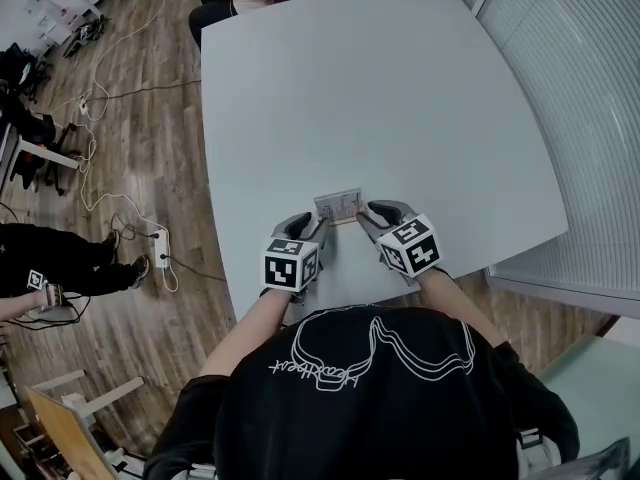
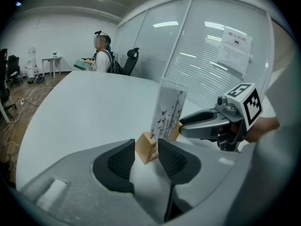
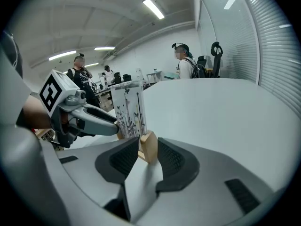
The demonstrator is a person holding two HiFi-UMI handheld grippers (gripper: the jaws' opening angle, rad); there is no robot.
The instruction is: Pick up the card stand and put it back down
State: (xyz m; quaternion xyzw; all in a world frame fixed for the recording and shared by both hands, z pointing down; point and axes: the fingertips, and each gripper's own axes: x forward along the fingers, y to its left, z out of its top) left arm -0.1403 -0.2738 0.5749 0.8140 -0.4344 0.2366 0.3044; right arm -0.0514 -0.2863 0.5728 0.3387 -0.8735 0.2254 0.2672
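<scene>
The person's arms [image 1: 247,330] reach forward over the near edge of the table [image 1: 400,98], with both grippers tipped downward and angled in toward each other. The card stand [image 1: 338,206] sits upright on the table between them. The left gripper [image 1: 318,224] straddles one end of its wooden base [image 2: 146,147] and the right gripper [image 1: 368,214] the other. Both pairs of jaws are released, with the pads slightly off the wood.
</scene>
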